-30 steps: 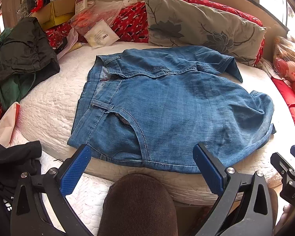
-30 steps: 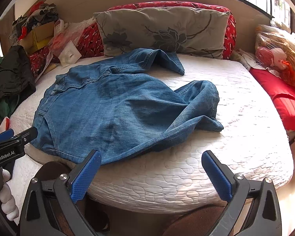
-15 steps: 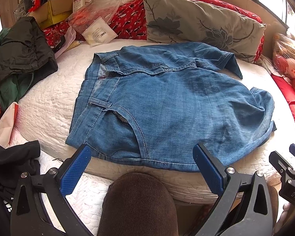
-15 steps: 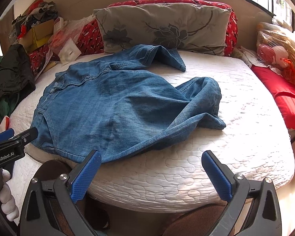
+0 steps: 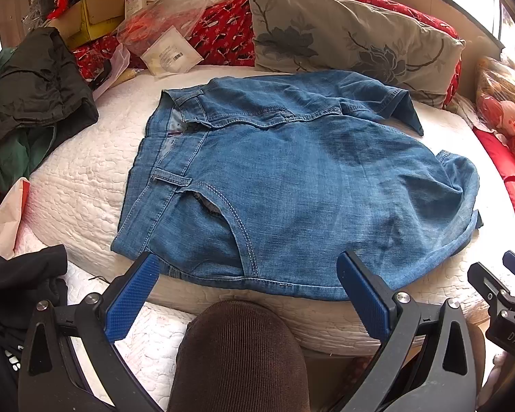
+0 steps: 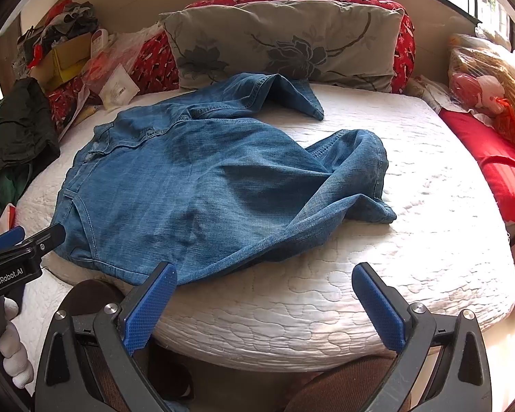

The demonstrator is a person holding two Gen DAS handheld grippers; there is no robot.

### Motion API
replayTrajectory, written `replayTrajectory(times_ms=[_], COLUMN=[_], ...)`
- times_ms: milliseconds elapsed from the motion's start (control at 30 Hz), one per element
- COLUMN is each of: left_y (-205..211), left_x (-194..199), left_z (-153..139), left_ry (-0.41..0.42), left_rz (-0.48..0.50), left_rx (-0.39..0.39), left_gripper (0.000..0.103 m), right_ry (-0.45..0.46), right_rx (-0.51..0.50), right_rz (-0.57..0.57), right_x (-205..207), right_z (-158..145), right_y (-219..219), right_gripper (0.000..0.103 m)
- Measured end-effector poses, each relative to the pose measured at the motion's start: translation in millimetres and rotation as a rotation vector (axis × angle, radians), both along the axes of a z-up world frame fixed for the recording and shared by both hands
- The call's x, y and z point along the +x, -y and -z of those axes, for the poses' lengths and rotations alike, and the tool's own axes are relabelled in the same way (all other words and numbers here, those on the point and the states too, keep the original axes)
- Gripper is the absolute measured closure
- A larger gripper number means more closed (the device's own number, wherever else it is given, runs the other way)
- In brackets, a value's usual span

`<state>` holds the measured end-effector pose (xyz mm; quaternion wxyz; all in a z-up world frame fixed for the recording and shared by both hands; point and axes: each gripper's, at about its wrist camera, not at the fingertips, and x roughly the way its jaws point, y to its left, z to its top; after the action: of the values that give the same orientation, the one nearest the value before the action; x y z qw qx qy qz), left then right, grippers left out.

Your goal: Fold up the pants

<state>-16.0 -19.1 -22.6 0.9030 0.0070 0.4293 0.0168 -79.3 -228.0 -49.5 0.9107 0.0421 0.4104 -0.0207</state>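
The left gripper (image 5: 247,292) is held wide apart, empty, just short of the near edge of the blue jeans (image 5: 292,185). The right gripper (image 6: 264,302) is likewise spread wide and empty. The jeans are laid rumpled on a white quilted mattress (image 6: 429,240), before a floral pillow (image 6: 285,41).

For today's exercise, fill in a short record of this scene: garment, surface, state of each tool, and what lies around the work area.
garment: blue jeans, partly folded, leg ends bunched toward the right
surface: white quilted mattress
left tool: open, empty, at the near edge of the jeans by the waistband side
right tool: open, empty, above the mattress edge; its left finger overlaps the jeans' near hem in the view
behind: grey floral pillow against red cushions
left side: dark clothes pile, cardboard box
right side: red cushion, plastic bag
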Motion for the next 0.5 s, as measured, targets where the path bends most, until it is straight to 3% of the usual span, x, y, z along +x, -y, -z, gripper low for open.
replayTrajectory(times_ms=[500], left_y=[2.1], left_x=[2.7], left_z=[0.7], left_ry=[-0.009], left_rz=[0.003], left_rx=[-0.004], left_gripper=[0.000], right_ry=[-0.014], right_rx=[0.004], right_rz=[-0.006], right_x=[5.7], right_z=[2.6], right_y=[-1.5], right_gripper=[0.000])
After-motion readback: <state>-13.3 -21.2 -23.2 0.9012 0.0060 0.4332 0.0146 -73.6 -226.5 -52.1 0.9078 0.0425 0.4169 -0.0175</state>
